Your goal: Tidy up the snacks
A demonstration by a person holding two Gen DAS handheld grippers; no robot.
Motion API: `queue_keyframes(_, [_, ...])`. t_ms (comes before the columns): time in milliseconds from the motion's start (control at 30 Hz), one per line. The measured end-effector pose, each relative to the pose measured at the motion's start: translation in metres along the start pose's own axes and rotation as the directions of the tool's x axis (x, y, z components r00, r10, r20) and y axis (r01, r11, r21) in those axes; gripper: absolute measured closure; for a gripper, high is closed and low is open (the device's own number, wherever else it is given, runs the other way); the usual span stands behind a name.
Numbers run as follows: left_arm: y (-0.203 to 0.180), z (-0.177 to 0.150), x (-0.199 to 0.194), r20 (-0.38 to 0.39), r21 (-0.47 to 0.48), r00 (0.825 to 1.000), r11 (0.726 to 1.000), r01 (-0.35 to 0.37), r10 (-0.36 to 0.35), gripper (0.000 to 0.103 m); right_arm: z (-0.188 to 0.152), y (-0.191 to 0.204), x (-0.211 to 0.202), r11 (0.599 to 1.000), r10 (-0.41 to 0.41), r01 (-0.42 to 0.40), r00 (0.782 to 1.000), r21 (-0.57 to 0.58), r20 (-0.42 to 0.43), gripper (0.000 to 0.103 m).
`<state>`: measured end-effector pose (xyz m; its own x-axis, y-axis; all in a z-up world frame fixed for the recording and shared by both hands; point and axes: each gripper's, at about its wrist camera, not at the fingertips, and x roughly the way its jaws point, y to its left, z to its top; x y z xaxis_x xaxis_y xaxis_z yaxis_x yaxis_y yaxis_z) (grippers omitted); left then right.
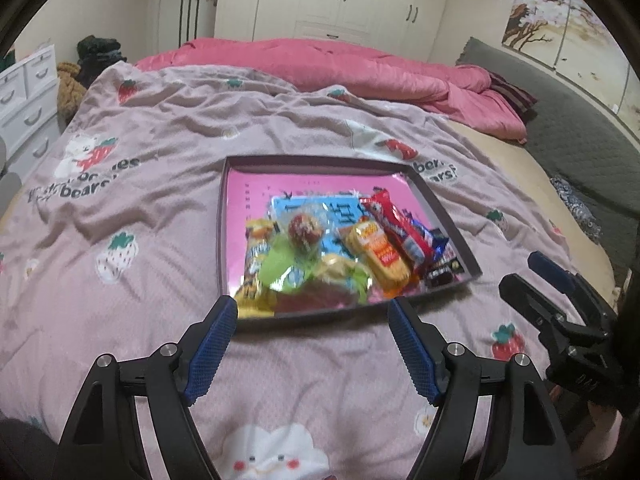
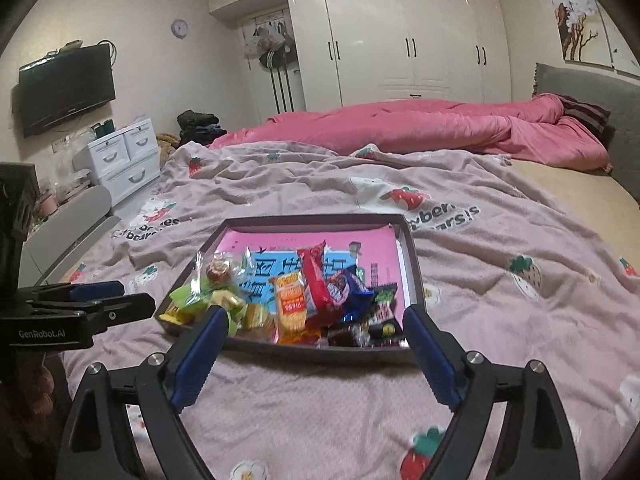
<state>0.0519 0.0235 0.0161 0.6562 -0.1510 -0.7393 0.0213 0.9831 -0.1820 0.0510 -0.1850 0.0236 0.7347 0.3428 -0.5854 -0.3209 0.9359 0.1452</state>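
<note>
A shallow dark-rimmed tray point(image 1: 224, 216) with a pink floor lies on the bed, also in the right wrist view point(image 2: 412, 272). Several snacks are piled at its near edge: an orange cracker pack point(image 1: 382, 258) point(image 2: 292, 300), a red bar point(image 1: 394, 216) point(image 2: 316, 276), a round chocolate ball in clear wrap point(image 1: 305, 229) point(image 2: 218, 269), green-wrapped sweets point(image 1: 280, 264) point(image 2: 188, 294), and dark packets point(image 1: 442, 260) point(image 2: 380, 312). My left gripper point(image 1: 314, 306) is open and empty just before the tray's near edge. My right gripper point(image 2: 314, 316) is open and empty at the same edge; it shows at the right of the left wrist view point(image 1: 524, 276).
The bed has a pale pink strawberry-print blanket point(image 1: 160, 200) and a bunched pink quilt point(image 1: 360, 68) at the far side. A grey headboard point(image 1: 580, 120) is at the right. White drawers point(image 2: 124, 152) and a wall television point(image 2: 66, 88) stand at the left.
</note>
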Motion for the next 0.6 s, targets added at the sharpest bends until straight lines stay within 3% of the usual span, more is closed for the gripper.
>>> queue_keyframes(600, [0.005,-0.033,-0.024,-0.039,-0.007,0.998,0.999,-0.05,0.05,0.024,-0.026,0.008,-0.013,0.997,-0.069,0.072,0.992,0.023,-0.108,0.009])
